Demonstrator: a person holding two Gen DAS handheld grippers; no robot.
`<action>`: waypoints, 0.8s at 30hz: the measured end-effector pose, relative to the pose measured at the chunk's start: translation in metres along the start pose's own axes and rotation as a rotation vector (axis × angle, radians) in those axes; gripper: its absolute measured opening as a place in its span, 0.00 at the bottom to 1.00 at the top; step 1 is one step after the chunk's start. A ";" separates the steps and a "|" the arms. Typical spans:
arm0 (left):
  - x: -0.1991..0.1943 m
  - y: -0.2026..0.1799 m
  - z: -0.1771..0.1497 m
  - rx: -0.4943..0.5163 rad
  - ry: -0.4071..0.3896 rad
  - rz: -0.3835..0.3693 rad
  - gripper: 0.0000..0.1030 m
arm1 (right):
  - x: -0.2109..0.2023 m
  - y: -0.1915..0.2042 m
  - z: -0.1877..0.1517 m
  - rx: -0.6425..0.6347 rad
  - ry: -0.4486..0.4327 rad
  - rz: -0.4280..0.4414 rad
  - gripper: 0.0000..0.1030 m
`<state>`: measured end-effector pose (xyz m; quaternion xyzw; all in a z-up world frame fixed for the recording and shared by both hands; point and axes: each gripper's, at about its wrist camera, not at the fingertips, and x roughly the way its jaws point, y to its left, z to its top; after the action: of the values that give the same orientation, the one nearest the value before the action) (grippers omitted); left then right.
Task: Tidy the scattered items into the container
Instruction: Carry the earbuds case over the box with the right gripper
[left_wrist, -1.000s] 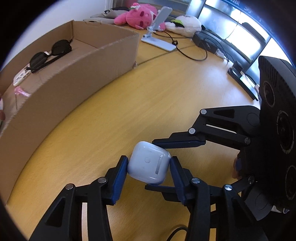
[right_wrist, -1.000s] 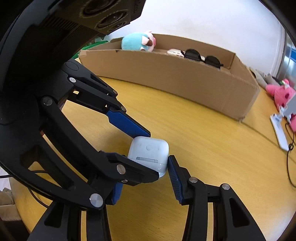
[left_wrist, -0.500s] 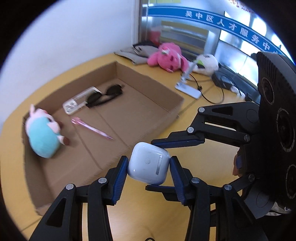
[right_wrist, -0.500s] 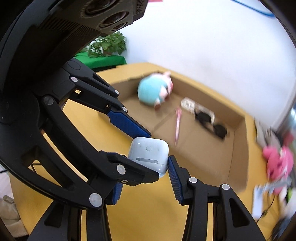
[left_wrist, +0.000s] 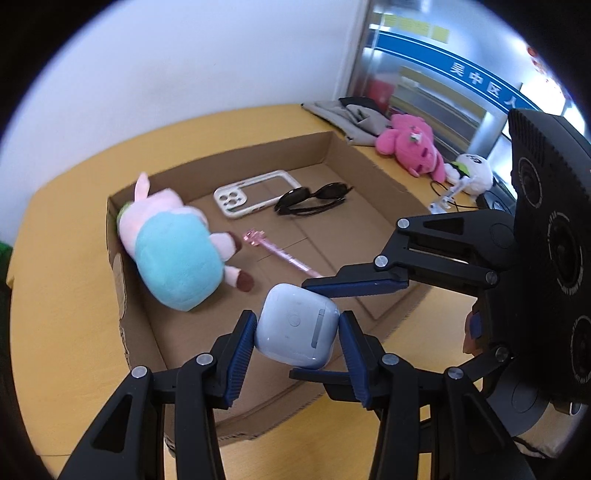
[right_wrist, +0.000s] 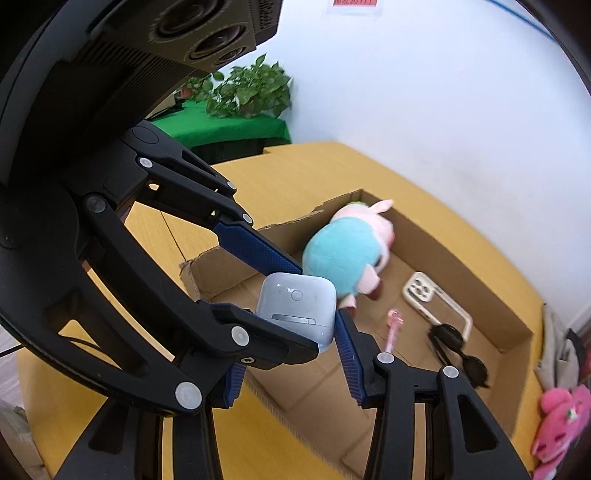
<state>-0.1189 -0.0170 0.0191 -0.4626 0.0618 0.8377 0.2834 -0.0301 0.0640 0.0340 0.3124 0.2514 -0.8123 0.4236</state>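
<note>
- The white earbud case (left_wrist: 297, 326) is clamped from both sides at once: the left gripper (left_wrist: 297, 334) pinches it between its blue pads, and the right gripper (right_wrist: 286, 332) squeezes the same case crosswise, one finger over its top and one under it.
- A second ago the pair holds the case low over the bare yellow table (left_wrist: 66, 206), with the cardboard box (left_wrist: 373, 168) off to the side and only its wall showing. Now both cameras look down into the box, and the case hangs above its near end, clear of the floor.
- Neither grip has changed across that lift; the case sits in the same pose between the pads.
- Already in the box: a pink-and-teal plush toy (left_wrist: 173, 254), a clear phone case (left_wrist: 255, 197), black sunglasses (left_wrist: 314, 197) and a pink pen (left_wrist: 280, 254).
- Judgement: the carry is nearly over. What is left is lowering the case into the free floor near the front wall, beside the plush toy, and letting go with both grippers.
- A pink plush (left_wrist: 410, 146) and a white plush (left_wrist: 471, 173) lie outside on the table, so the tidying may go on.
</note>
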 end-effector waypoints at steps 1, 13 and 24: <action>0.003 0.007 -0.001 -0.014 0.008 -0.005 0.44 | 0.011 -0.004 0.004 0.008 0.013 0.016 0.46; 0.065 0.070 -0.024 -0.236 0.162 -0.107 0.43 | 0.099 -0.017 0.005 0.030 0.212 0.221 0.46; 0.099 0.090 -0.034 -0.380 0.308 -0.115 0.40 | 0.149 -0.022 0.002 -0.054 0.391 0.364 0.46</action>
<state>-0.1820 -0.0631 -0.0943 -0.6326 -0.0809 0.7365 0.2257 -0.1158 -0.0049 -0.0690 0.4918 0.2897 -0.6400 0.5145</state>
